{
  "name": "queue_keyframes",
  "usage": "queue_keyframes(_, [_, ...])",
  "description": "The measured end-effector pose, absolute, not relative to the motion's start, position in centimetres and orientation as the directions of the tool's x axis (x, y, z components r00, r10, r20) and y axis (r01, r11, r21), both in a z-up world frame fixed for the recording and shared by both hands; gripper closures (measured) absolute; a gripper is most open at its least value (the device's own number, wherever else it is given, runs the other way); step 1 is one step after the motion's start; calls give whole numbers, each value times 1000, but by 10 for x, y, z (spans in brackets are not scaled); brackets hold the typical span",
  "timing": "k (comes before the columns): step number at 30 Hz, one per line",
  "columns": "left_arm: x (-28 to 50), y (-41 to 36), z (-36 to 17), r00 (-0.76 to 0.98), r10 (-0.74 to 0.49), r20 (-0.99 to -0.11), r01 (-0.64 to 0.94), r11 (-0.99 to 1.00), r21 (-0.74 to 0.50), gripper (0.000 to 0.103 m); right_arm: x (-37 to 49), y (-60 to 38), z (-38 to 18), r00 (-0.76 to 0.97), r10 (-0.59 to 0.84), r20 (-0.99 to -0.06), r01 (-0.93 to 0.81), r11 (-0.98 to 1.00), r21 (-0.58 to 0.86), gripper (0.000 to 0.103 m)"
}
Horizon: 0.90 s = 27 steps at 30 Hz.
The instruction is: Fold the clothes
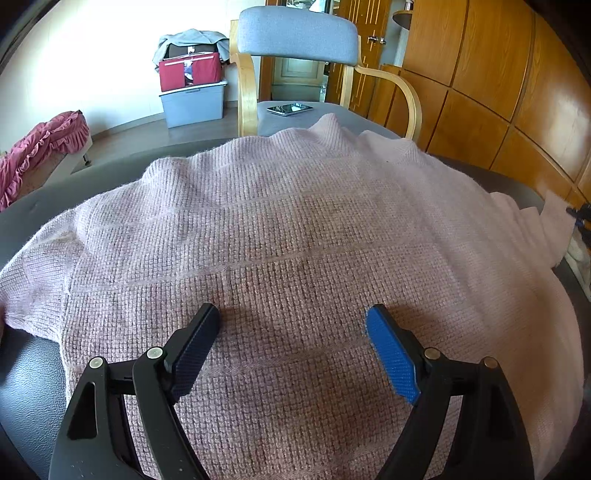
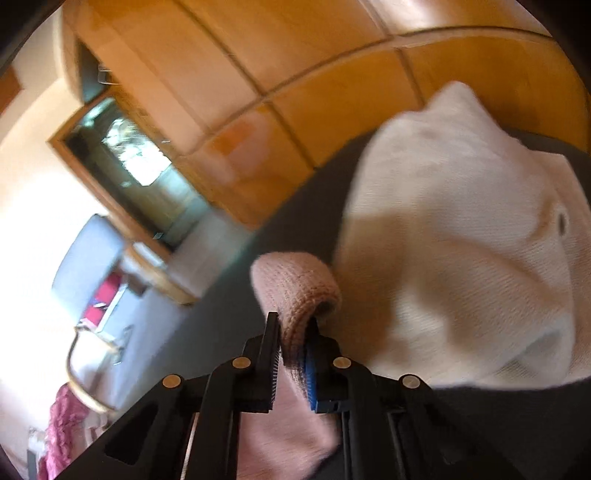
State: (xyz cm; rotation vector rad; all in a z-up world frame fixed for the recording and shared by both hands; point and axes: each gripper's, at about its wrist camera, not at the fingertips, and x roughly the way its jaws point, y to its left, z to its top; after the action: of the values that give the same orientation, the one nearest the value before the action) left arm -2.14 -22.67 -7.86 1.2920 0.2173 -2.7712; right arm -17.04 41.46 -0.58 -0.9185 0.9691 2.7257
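Grey armchair (image 1: 295, 40), wooden wardrobe (image 1: 480, 85)

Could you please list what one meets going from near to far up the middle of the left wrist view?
Left gripper, open over the pink sweater → dark table edge → phone on the chair seat → grey chair backrest.

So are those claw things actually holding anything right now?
Right gripper: shut on the pink knitted sweater, pinching a rolled cuff-like edge. Left gripper: open, holding nothing.
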Motion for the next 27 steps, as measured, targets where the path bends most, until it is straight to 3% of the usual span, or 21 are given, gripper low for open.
queue_keyframes(6, [-20, -228, -78, -644, -4, -765, 128, -986, -103, 18, -155, 318, 38, -828, -306, -470, -13, -827, 562, 93])
queue_keyframes(13, [-24, -227, -78, -647, 6, -763, 129, -985, -117, 18, -132, 186, 57, -742, -508, -437, 247, -813, 527, 93])
queue_keyframes(24, [-27, -227, -79, -648, 14, -761, 129, -983, -128, 18, -94, 63, -15, -537, -586, -607, 432, -809, 398, 93])
queue_keyframes(27, [-28, -227, -80, -649, 16, -761, 129, -983, -130, 18, -86, 54, -32, -473, -595, -650, 476, -793, 379, 83])
